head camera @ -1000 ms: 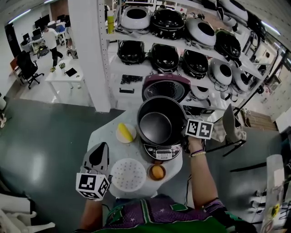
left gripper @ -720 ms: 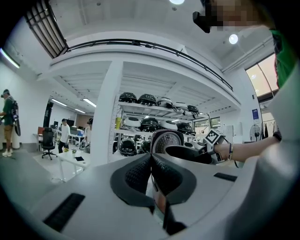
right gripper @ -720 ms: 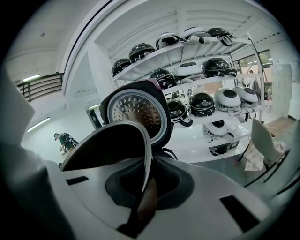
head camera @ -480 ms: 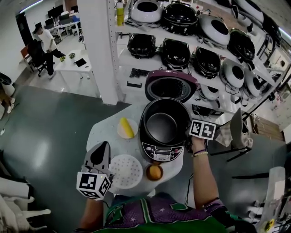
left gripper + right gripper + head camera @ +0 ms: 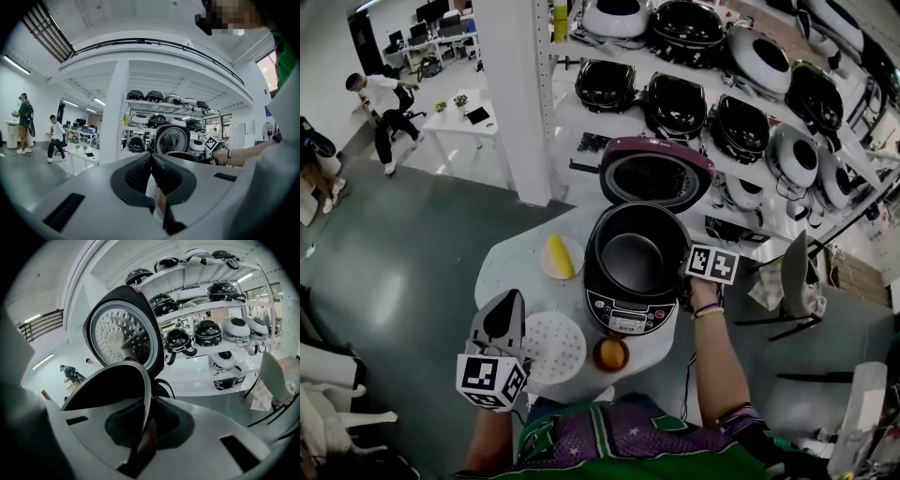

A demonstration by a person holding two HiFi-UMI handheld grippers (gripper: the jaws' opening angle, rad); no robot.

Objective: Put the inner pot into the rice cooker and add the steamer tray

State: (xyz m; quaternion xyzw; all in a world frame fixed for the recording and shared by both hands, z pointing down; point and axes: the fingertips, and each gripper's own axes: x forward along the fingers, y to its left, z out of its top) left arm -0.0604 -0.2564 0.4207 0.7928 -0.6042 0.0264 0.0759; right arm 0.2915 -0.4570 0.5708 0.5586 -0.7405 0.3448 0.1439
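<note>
The dark inner pot (image 5: 633, 261) sits low inside the rice cooker (image 5: 623, 314), whose purple lid (image 5: 656, 173) stands open behind it. My right gripper (image 5: 684, 272) is at the pot's right side, shut on the pot's rim (image 5: 143, 390); the perforated inside of the lid (image 5: 123, 336) fills the right gripper view. The white perforated steamer tray (image 5: 553, 347) lies flat on the table left of the cooker's front. My left gripper (image 5: 512, 300) hovers just left of the tray, shut and empty (image 5: 151, 161).
A plate with a yellow item (image 5: 559, 258) lies left of the cooker, and a small bowl with an orange (image 5: 610, 354) stands at its front. The round white table (image 5: 499, 272) is small. Shelves of rice cookers (image 5: 712, 112) rise behind; a grey chair (image 5: 792, 272) stands right.
The inner pot, held above the cooker a second ago, has come down into it with my right gripper. My left gripper has shifted slightly beside the tray.
</note>
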